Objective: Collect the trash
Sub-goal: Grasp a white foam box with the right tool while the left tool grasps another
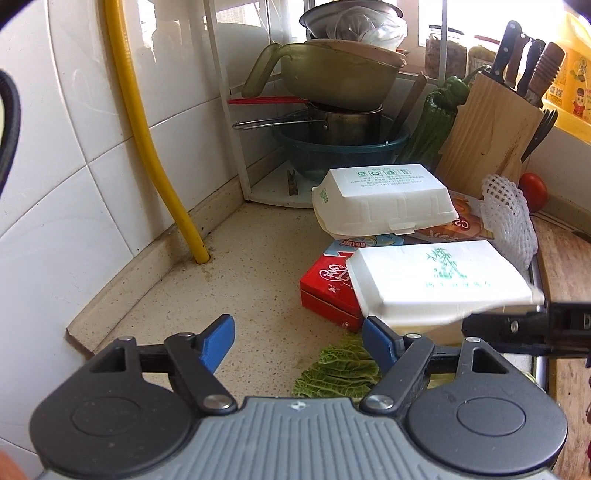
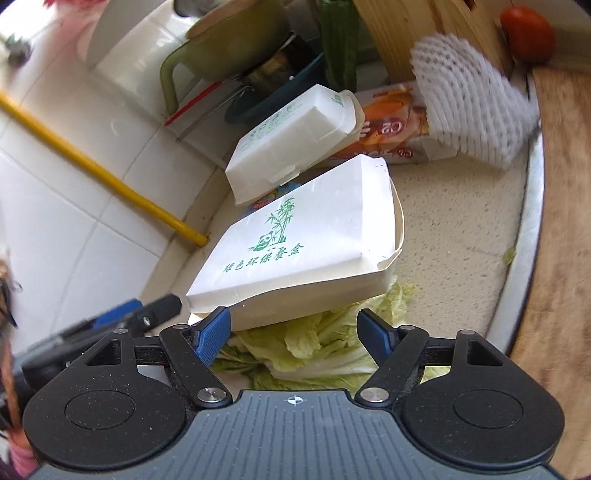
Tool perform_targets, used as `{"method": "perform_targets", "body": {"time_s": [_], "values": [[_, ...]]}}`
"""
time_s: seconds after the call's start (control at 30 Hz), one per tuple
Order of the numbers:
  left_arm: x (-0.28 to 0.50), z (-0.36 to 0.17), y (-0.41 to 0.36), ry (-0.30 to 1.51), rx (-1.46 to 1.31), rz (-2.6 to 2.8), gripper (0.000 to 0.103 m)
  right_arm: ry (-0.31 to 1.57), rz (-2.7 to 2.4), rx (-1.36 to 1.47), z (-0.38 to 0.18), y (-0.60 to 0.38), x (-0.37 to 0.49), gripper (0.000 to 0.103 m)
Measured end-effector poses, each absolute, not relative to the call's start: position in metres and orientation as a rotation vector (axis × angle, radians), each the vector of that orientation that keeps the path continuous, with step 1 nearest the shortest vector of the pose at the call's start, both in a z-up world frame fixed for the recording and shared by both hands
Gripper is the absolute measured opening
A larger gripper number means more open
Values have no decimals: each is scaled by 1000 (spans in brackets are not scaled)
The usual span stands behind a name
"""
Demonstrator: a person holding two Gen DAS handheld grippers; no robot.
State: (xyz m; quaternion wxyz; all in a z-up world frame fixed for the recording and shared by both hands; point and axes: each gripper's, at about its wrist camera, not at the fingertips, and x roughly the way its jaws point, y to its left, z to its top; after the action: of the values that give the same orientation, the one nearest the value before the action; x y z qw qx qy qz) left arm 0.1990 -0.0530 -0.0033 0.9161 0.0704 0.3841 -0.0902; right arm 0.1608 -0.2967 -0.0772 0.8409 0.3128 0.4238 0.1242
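Note:
A white foam meal box with a green bamboo print (image 1: pixel 439 280) (image 2: pixel 310 240) lies tilted on a red carton (image 1: pixel 325 291) and cabbage leaves (image 1: pixel 343 365) (image 2: pixel 325 343). A second white foam box (image 1: pixel 380 199) (image 2: pixel 295 140) lies behind it on an orange carton (image 2: pixel 391 125). A white foam fruit net (image 1: pixel 509 218) (image 2: pixel 472 96) lies at the right. My left gripper (image 1: pixel 297 345) is open and empty, left of the near box. My right gripper (image 2: pixel 295 334) is open, its fingers at the near box's front edge, over the cabbage.
A yellow hose (image 1: pixel 147 125) runs down the tiled wall. A white rack holds stacked bowls and pots (image 1: pixel 340 103). A wooden knife block (image 1: pixel 491 122), a green pepper (image 1: pixel 439 114) and a tomato (image 2: pixel 528 33) stand behind. A wooden cutting board (image 2: pixel 557 221) borders the right.

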Motion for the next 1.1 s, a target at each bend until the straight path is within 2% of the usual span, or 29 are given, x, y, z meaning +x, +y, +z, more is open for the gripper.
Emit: {"method": "perform_targets", "body": {"time_s": [0.13, 0.23, 0.8, 1.0, 1.1], "values": [[206, -2, -54, 780, 168, -217, 74, 840, 277, 717, -76, -297, 163, 82], [217, 0, -55, 768, 163, -255, 74, 793, 282, 789, -73, -301, 165, 89], [252, 5, -46, 674, 262, -524, 74, 706, 183, 1119, -81, -326, 154, 96], [243, -9, -55, 716, 293, -665, 74, 698, 136, 1177, -97, -320, 168, 97], [236, -10, -63, 715, 308, -733, 74, 683, 121, 1185, -100, -320, 176, 94]]}}
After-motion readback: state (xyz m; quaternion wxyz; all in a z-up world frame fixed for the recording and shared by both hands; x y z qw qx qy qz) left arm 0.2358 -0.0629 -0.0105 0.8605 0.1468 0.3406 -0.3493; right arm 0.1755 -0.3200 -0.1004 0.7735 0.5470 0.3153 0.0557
